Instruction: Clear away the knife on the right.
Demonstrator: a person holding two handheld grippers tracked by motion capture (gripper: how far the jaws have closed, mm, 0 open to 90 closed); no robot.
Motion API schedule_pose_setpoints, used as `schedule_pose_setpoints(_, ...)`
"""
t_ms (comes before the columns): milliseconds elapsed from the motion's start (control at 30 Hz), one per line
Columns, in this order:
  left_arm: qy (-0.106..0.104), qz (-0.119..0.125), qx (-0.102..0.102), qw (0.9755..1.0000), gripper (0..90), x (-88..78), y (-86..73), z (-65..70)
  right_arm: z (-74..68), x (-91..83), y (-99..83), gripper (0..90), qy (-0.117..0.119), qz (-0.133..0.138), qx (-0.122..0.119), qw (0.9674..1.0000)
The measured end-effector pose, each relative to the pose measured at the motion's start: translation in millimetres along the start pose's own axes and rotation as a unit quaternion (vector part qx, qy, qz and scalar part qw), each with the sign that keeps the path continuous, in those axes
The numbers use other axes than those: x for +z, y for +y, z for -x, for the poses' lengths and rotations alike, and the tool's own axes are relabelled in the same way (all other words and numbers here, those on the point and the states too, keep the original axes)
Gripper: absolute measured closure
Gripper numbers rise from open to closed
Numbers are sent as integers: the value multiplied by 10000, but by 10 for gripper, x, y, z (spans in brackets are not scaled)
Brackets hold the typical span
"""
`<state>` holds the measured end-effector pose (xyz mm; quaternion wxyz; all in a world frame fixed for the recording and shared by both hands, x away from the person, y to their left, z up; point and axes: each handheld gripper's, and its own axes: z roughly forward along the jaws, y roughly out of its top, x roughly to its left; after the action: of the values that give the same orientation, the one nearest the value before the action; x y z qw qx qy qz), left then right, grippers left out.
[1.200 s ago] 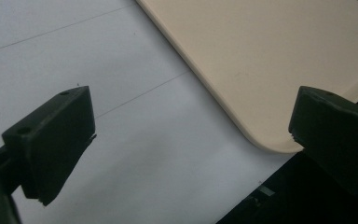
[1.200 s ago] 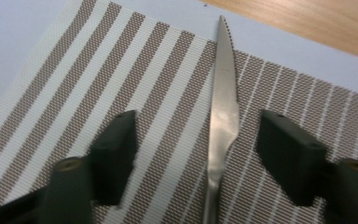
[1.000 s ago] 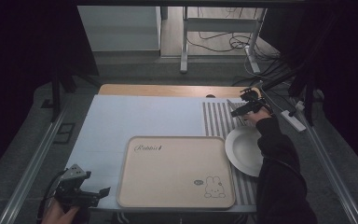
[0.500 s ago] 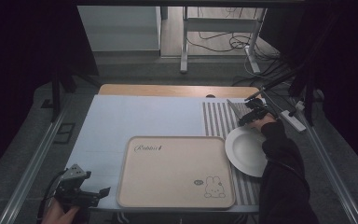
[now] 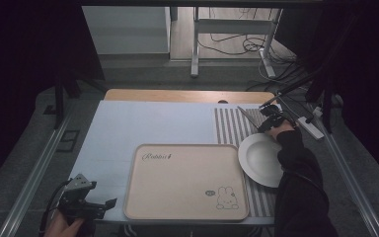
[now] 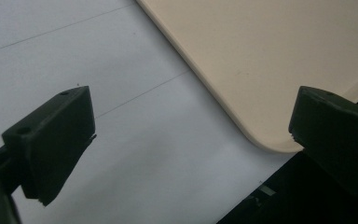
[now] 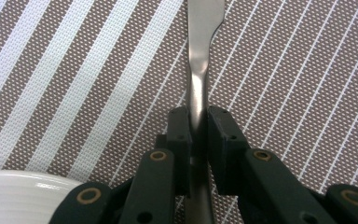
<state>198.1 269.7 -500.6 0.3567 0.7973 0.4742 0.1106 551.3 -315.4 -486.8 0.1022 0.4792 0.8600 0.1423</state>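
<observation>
Two claws in play, and the right claw (image 7: 199, 122) is the busy one. Its jaws have just been closing and now pinch a metal knife (image 7: 200, 70) by the narrow part of its handle, one pad on each side, nothing loose about it. From the right gripper view the knife runs straight out ahead between the jaws, blade end pointing away, over the striped mat (image 7: 303, 70). A bit of the white plate (image 7: 14, 191) peeks in at the bottom left, just beside the claw.

From the high view, the right claw (image 5: 270, 120) sits near the far right corner of the tabletop, with the knife (image 5: 249, 117) sticking out to its left above the mat (image 5: 227, 128), and the plate (image 5: 259, 160) just on the near side of it.

Left claw (image 5: 86, 205) hangs at the near left corner with jaws wide apart and nothing between them, just beside the beige tray (image 5: 185, 180).
</observation>
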Motion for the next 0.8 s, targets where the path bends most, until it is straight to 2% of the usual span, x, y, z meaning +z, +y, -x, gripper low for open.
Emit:
schedule_pose_setpoints(133,-4,-1,-11,10000,14,3,2,0,-11,-2,10,807,-40,-38,-42,10000)
schedule_pose_setpoints(200,-6,3,-10,10000,14,2,2,0,8,-5,-7,808,60,141,120,9998)
schedule_pose_setpoints(267,-8,4,-18,10000,14,3,4,-2,15,-9,-9,808,125,181,170,9996)
schedule_pose_setpoints(300,-8,2,-18,10000,14,5,5,-2,19,-14,-9,808,129,321,171,9993)
schedule_pose_setpoints(467,-8,2,-17,10000,14,5,5,-2,-4,-40,29,809,177,584,206,9979)
schedule_pose_setpoints(633,-8,4,-16,10000,14,4,5,-2,-52,-48,76,808,254,739,217,9967)
schedule_pose_setpoints(800,-8,7,-14,10000,14,4,4,-3,-155,-46,151,808,438,912,175,9947)
